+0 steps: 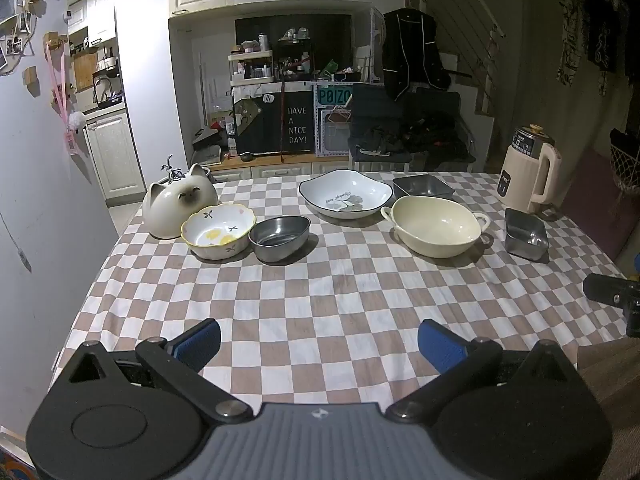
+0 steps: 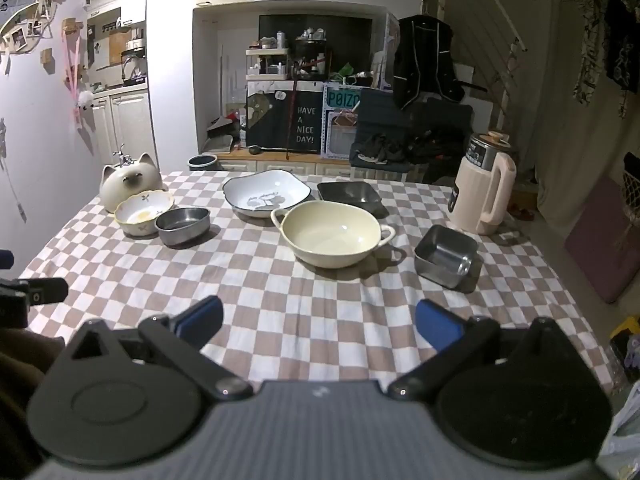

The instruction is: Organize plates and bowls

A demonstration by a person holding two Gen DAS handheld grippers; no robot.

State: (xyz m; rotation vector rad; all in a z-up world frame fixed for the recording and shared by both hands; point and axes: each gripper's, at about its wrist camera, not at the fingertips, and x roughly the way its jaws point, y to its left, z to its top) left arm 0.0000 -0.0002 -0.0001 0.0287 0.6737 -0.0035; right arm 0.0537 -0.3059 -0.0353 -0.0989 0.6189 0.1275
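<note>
Across the far half of the checkered table (image 1: 320, 304) stand a flowered ceramic bowl (image 1: 218, 231), an oval steel bowl (image 1: 279, 237), a white dark-rimmed plate (image 1: 345, 199), a dark square dish (image 1: 423, 187), a cream two-handled bowl (image 1: 436, 225) and a square steel container (image 1: 525, 239). My left gripper (image 1: 320, 346) hangs open over the near edge, nothing between its blue pads. In the right wrist view the same dishes show: flowered bowl (image 2: 143, 213), steel bowl (image 2: 183, 225), plate (image 2: 266, 197), cream bowl (image 2: 332, 239), steel container (image 2: 446, 255). My right gripper (image 2: 319, 323) is open and empty too.
A cat-shaped ceramic jar (image 1: 178, 204) sits at the far left corner, a cream electric kettle (image 1: 528, 174) at the far right. A wall runs along the table's left side. A chair piled with dark clothes (image 1: 404, 132) stands behind the table.
</note>
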